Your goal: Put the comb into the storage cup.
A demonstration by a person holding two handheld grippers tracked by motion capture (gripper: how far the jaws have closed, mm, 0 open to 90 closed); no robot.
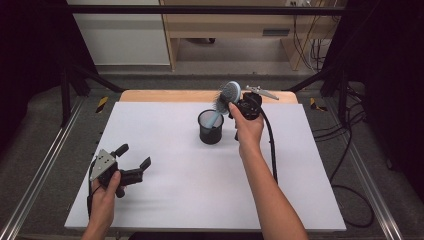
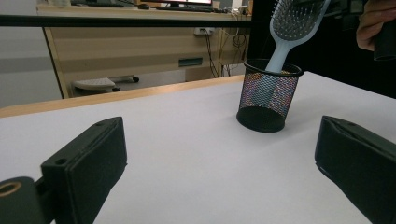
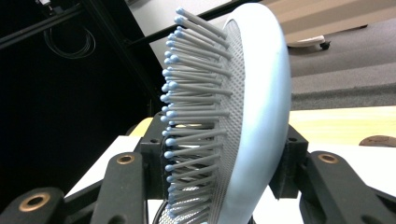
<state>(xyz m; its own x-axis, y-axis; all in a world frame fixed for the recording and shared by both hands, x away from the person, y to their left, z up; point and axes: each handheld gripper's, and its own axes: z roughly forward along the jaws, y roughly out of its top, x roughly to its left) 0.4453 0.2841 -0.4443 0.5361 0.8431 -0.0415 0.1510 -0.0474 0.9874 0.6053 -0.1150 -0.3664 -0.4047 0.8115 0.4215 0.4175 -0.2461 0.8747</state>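
Observation:
A light blue hairbrush [image 1: 226, 97] leans with its handle inside a black mesh cup [image 1: 210, 127] near the middle back of the white table. My right gripper [image 1: 235, 102] is shut on the brush's head, the jaws pressing its bristle side and its back [image 3: 243, 116]. The left gripper view has the brush [image 2: 294, 23] sticking up out of the cup [image 2: 268, 95]. My left gripper [image 1: 134, 156] rests at the table's front left, open, nothing between its pads [image 2: 88, 163].
The white sheet [image 1: 165, 150] covers a wooden table with its far edge [image 1: 170, 95] showing. A black cable [image 1: 272, 145] trails from the right gripper along the forearm. Black frame posts and floor cables stand at both sides.

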